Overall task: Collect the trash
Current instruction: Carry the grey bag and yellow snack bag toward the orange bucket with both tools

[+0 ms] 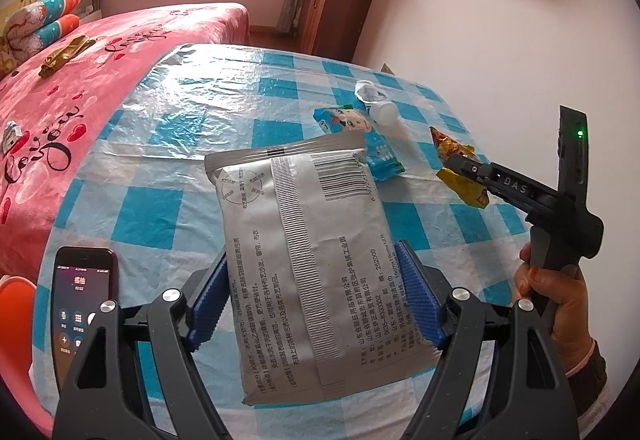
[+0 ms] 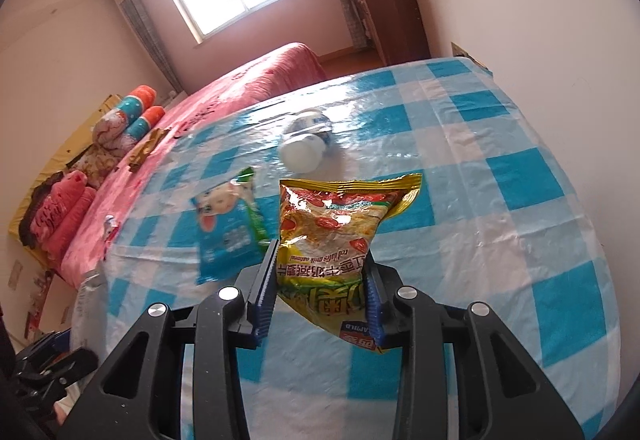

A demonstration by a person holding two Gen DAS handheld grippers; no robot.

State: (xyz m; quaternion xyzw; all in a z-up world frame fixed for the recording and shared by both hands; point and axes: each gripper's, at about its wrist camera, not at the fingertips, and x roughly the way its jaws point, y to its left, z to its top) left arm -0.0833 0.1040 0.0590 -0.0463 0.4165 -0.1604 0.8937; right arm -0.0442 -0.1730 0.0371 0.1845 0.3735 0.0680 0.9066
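Left wrist view: left gripper (image 1: pixel 316 304), jaws spread wide and clamped on the grey packet (image 1: pixel 308 260), whose long axis runs away from the jaws, near end hanging below them. Right gripper (image 1: pixel 466 166), jaws nearly closed, pinches the yellow snack bag (image 2: pixel 340 236) clear of the desk (image 2: pixel 500 220). Blue wrapper (image 2: pixel 228 232) and white bottle (image 2: pixel 302 154) lie on the desk, left and far of the right jaws, which are nearer to both.
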